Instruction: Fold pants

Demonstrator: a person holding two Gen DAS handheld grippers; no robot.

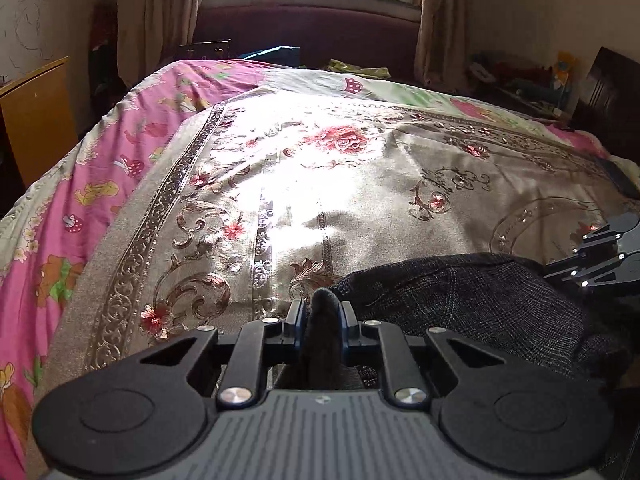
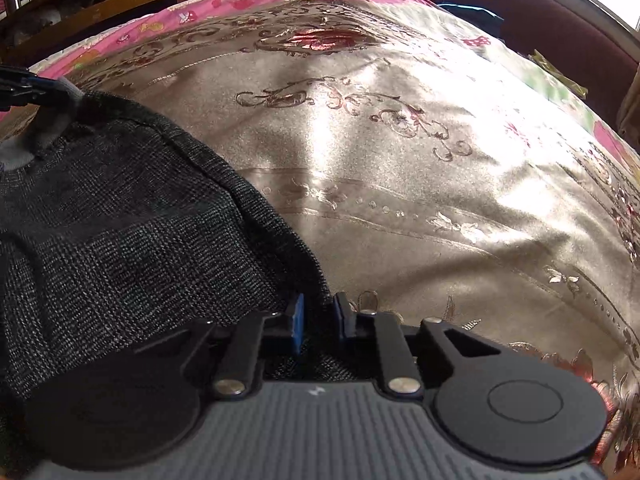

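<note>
Sunlit bed, shiny floral bedspread (image 1: 320,184) | dark pants (image 1: 460,300) bunched at near edge | left gripper (image 1: 322,320) and right gripper (image 2: 318,320) each pinch cloth | risk: thin pinches slipping when lifted

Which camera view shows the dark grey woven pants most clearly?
The right wrist view: the dark grey woven pants fill its left half, weave and edge sharp, running into the right gripper. The left wrist view shows only a dim bunch at lower right, plus a fold pinched in the left gripper.
</note>
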